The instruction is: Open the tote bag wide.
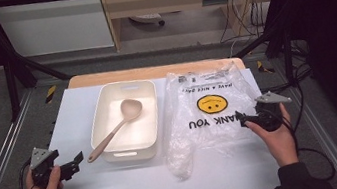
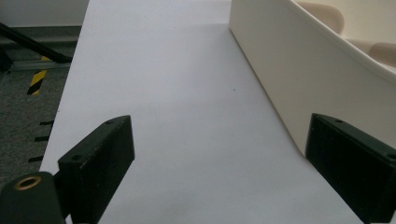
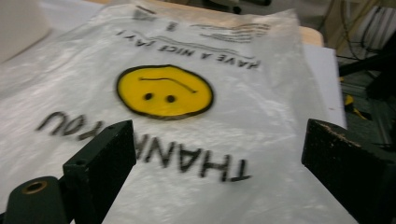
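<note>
**Thin bag and a loose spoon: where a slip could start**

The clear plastic bag (image 1: pixel 210 113) printed with a yellow smiley and "THANK YOU" lies flat at centre right of the high view, its bunched end trailing toward the lower edge. Just left of it sits a cream rectangular tub (image 1: pixel 109 118), and a beige serving spoon (image 1: pixel 116 127) lies in the tub with its handle resting over the near rim.

The right claw (image 1: pixel 247 121) hovers at the bag's right edge, jaws spread wide and holding nothing; in the right gripper view the film lies between them. The left claw (image 1: pixel 71 163) sits at lower left of the high view, also wide open and empty, just beside the tub's wall (image 2: pixel 289 74).

The likely trouble: the film is slack and slippery, so a pinch may catch only one layer or drag the whole bag across the white desk (image 1: pixel 120 187). A nudge to the tub could tip the overhanging spoon out.
</note>
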A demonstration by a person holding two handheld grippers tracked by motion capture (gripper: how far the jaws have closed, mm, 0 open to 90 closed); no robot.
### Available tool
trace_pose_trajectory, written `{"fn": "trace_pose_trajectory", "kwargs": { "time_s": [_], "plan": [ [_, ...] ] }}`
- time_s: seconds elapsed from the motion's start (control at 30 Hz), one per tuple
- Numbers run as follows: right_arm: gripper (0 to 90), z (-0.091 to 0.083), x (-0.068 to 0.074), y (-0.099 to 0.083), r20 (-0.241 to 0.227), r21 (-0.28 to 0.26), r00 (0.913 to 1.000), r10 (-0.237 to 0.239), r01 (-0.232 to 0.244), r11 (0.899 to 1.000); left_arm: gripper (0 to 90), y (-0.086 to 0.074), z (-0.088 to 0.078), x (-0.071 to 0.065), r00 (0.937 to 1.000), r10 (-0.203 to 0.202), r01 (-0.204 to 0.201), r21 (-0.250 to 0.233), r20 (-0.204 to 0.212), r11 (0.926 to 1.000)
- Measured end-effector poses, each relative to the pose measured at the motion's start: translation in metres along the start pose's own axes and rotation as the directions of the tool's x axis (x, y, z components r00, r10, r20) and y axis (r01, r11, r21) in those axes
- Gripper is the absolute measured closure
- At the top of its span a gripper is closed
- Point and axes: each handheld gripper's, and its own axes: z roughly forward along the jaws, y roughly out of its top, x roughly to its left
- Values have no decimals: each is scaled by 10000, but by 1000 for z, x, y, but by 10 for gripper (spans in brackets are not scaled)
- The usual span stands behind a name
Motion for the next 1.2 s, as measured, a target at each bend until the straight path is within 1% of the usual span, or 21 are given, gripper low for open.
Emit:
{"fn": "trace_pose_trajectory", "kwargs": {
  "time_s": [0.13, 0.23, 0.3, 0.4, 0.43, 0.47, 0.5, 0.57, 0.67, 0.7, 0.73, 0.77, 0.8, 0.87, 0.93, 1.0, 1.03, 1.07, 1.1, 1.13, 1.2],
  "plan": [
    [108, -4, 34, -4, -610, 201, 9965, -575, 588, 9981, 76, 0, 0, 0, 10000, 25, -24, -27, 37, 10000],
    [112, -5, 57, -6, -1236, 204, 9887, -843, 875, 9960, 78, -1, 1, 1, 10000, -24, 24, 33, 47, 10000],
    [111, -5, 72, -7, -1561, 270, 9813, -1124, 1179, 9927, 78, -2, 0, 2, 10000, 5, -5, 80, -44, 10000],
    [110, -3, 94, -10, -2182, 415, 9666, -1342, 1466, 9883, 75, 0, -3, 1, 9998, 46, -46, -19, -202, 10000],
    [110, -3, 94, -10, -2182, 415, 9666, -1342, 1466, 9883, 75, 0, -3, 1, 9998, 46, -46, -19, -202, 10000],
    [110, -2, 108, -13, -2587, 495, 9547, -1470, 1651, 9850, 75, 0, -1, 1, 9997, 79, -78, 33, -230, 10000],
    [109, -2, 114, -14, -2760, 570, 9482, -1571, 1793, 9821, 75, 0, -1, 1, 9997, 79, -78, 33, -230, 10000],
    [109, -3, 126, -16, -2955, 590, 9399, -1713, 1970, 9786, 77, 0, 0, 2, 9998, 123, -121, 115, -172, 9999],
    [108, -5, 142, -18, -3362, 633, 9252, -1761, 2088, 9759, 76, -1, -1, 1, 9998, 141, -140, 90, -159, 9999],
    [108, -5, 142, -18, -3362, 633, 9252, -1761, 2088, 9759, 75, -1, -1, 1, 9998, 141, -140, 90, -159, 9999],
    [119, -5, 152, -19, -3578, 595, 9127, -1975, 2333, 9706, 75, -1, -1, 2, 9997, 105, -104, 75, -203, 9999],
    [118, -5, 157, -20, -3673, 661, 9073, -2047, 2450, 9673, 75, -1, -1, 2, 9997, 105, -104, 75, -203, 9999],
    [118, -5, 161, -22, -3724, 720, 9054, -2040, 2474, 9662, 75, 0, -1, 2, 9997, 108, -107, 76, -205, 9999],
    [119, -6, 169, -26, -3950, 739, 8988, -1903, 2375, 9686, 75, -1, -1, 2, 9998, -14, 15, 64, -181, 10000],
    [119, -8, 177, -30, -4243, 751, 8871, -1818, 2345, 9692, 75, -2, -1, 3, 9998, -30, 32, 112, -185, 9999],
    [119, -9, 187, -34, -4408, 781, 8759, -1963, 2553, 9637, 80, -2, 0, 3, 9997, -12, 16, 159, -225, 9999],
    [120, -9, 191, -36, -4405, 791, 8735, -2074, 2679, 9602, 79, -1, -1, 3, 9997, 14, -11, 155, -228, 9999],
    [122, -9, 195, -37, -4401, 837, 8733, -2089, 2715, 9588, 79, -1, -1, 3, 9997, 10, -7, 111, -243, 9999],
    [124, -9, 197, -39, -4401, 895, 8755, -1996, 2639, 9604, 78, -1, -2, 3, 9997, -22, 24, 90, -242, 10000],
    [124, -9, 199, -41, -4454, 917, 8753, -1885, 2541, 9628, 77, -2, -3, 3, 9997, -15, 18, 93, -264, 10000],
    [118, -8, 203, -45, -4455, 1024, 8727, -1999, 2714, 9570, 76, -3, -3, 3, 9997, -22, 25, 136, -256, 9999]
  ]
}}
